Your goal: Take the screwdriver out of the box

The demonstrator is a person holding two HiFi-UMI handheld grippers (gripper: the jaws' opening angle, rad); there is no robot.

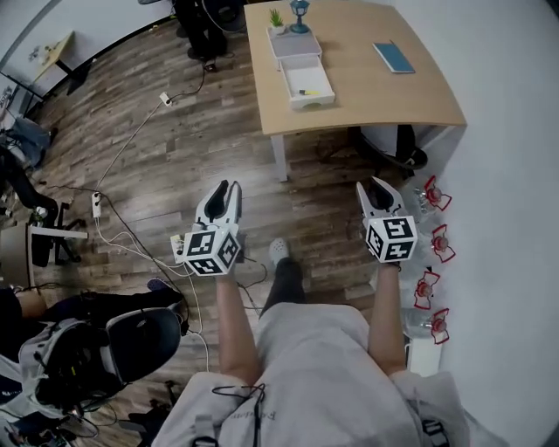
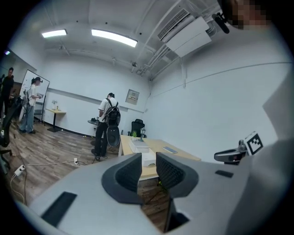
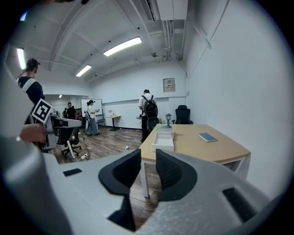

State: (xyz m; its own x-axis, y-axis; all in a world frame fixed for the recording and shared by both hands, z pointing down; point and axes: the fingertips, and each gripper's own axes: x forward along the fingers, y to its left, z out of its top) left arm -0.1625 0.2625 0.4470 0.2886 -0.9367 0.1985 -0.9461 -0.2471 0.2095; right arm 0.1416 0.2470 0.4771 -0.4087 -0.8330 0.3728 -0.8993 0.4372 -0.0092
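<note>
A white box (image 1: 300,68) with its drawer pulled out stands on the wooden table (image 1: 367,100) ahead. Something small and yellow-green (image 1: 307,91) lies in the drawer; I cannot make out what it is. Both grippers hang over the wooden floor, well short of the table. My left gripper (image 1: 227,188) is open with nothing between its jaws, and my right gripper (image 1: 374,186) is also open and empty. The box (image 2: 146,156) shows far beyond the jaws of the left gripper (image 2: 148,172). In the right gripper view the box (image 3: 164,137) sits past the right gripper (image 3: 148,170).
A blue book (image 1: 393,57), a small plant (image 1: 277,19) and a lamp (image 1: 300,16) are on the table. A dark chair (image 1: 397,144) sits under it. Cables (image 1: 113,227) trail over the floor at left, red clips (image 1: 435,240) line the wall at right. A person with a backpack (image 2: 109,124) stands beyond the table.
</note>
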